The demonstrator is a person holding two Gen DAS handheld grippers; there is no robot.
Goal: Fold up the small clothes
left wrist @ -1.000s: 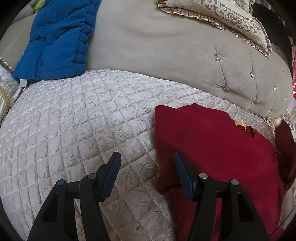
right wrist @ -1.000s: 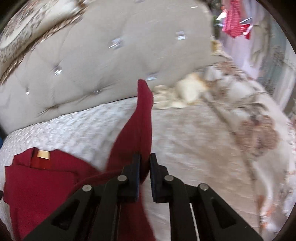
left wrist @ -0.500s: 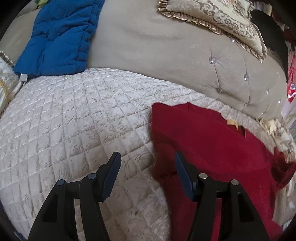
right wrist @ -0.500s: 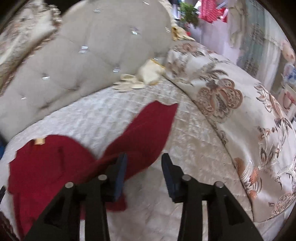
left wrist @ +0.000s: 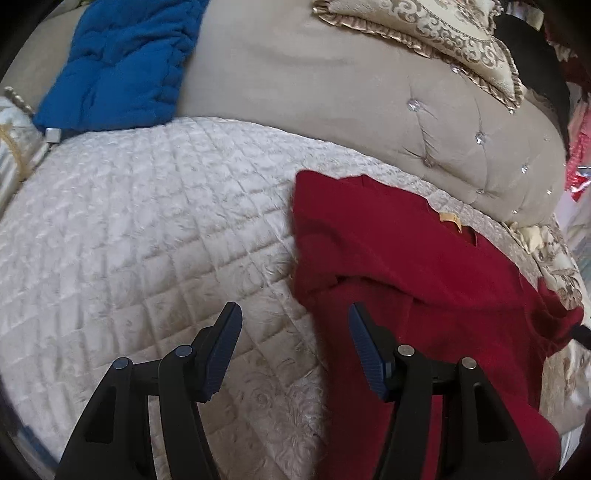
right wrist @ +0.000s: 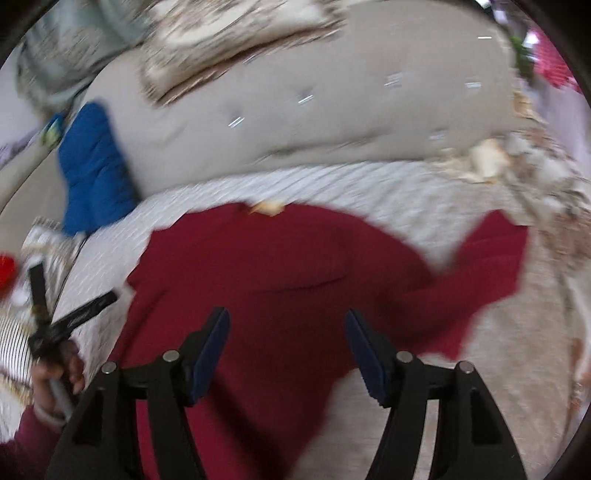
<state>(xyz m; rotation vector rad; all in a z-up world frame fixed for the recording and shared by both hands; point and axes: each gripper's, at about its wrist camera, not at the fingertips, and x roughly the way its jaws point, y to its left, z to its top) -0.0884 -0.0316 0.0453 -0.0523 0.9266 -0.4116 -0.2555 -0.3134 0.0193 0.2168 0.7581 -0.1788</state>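
Note:
A dark red top (left wrist: 406, 266) with a tan neck label (left wrist: 448, 218) lies on the cream quilted bed cover (left wrist: 147, 221). Its left sleeve is folded in over the body. My left gripper (left wrist: 295, 347) is open and empty, low over the garment's left edge. In the blurred right wrist view the red top (right wrist: 277, 266) lies spread with its right sleeve (right wrist: 495, 258) stretched out to the right. My right gripper (right wrist: 288, 347) is open and empty above the garment's middle. The left gripper (right wrist: 70, 321) also shows at the left there, held in a hand.
A beige tufted headboard (left wrist: 332, 96) runs along the back. A blue padded cushion (left wrist: 122, 62) leans at its left and a gold patterned pillow (left wrist: 436, 26) lies on top. A floral bedspread (right wrist: 554, 206) borders the quilt on the right.
My right gripper has let go of the right sleeve, opened and swung left over the garment; the sleeve now lies flat. My left gripper has stayed open and barely shifted.

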